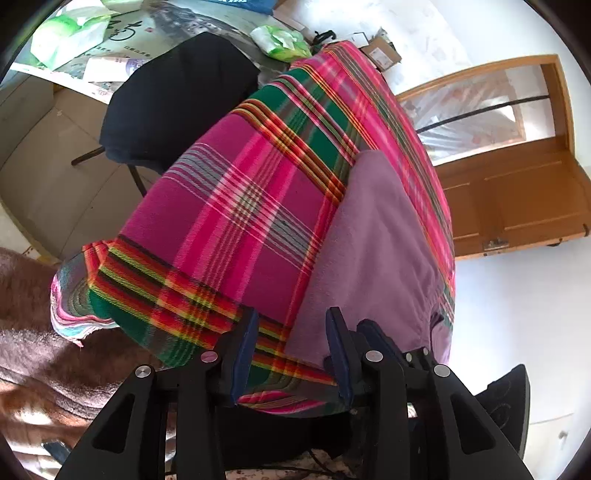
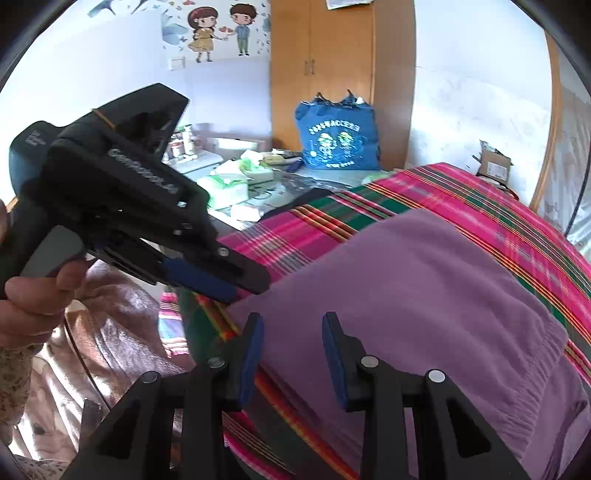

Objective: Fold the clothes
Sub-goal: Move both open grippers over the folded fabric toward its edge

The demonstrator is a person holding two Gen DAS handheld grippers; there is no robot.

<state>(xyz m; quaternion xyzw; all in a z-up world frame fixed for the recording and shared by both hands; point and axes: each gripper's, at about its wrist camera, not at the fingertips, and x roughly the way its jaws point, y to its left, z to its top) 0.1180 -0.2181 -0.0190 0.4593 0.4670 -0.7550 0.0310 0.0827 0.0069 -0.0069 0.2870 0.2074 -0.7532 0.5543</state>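
A purple garment (image 2: 417, 295) lies folded flat on a bright plaid blanket (image 1: 240, 206) of pink, green and red stripes; the blanket's near corner hangs down over the edge of whatever it covers. In the right wrist view the garment fills the near middle, its gathered hem toward the lower right, its near left corner just under the tip of the left gripper (image 2: 236, 284).

The right gripper (image 2: 293, 354) hangs over the garment's near edge, its blue-padded fingers (image 2: 251, 354) held partly apart, with purple cloth showing in the gap; the pads are not seen pressing on it. The left gripper, gripped by a hand (image 2: 33, 299) with a flowered sleeve, points down at the garment's corner. In its own view its fingers (image 1: 243, 350) also stand partly apart, over the blanket's striped border and the garment's edge, clamping nothing visible.

Left of the blanket lies brownish plush fabric (image 1: 29, 332). Beyond it stands a dark chair (image 1: 177, 99), then a worktop (image 2: 280, 184) with green-and-white packs (image 2: 229, 184) and a blue bag (image 2: 338, 136). A wooden wardrobe (image 2: 332, 66) stands against the white wall, which bears a cartoon sticker (image 2: 218, 29).
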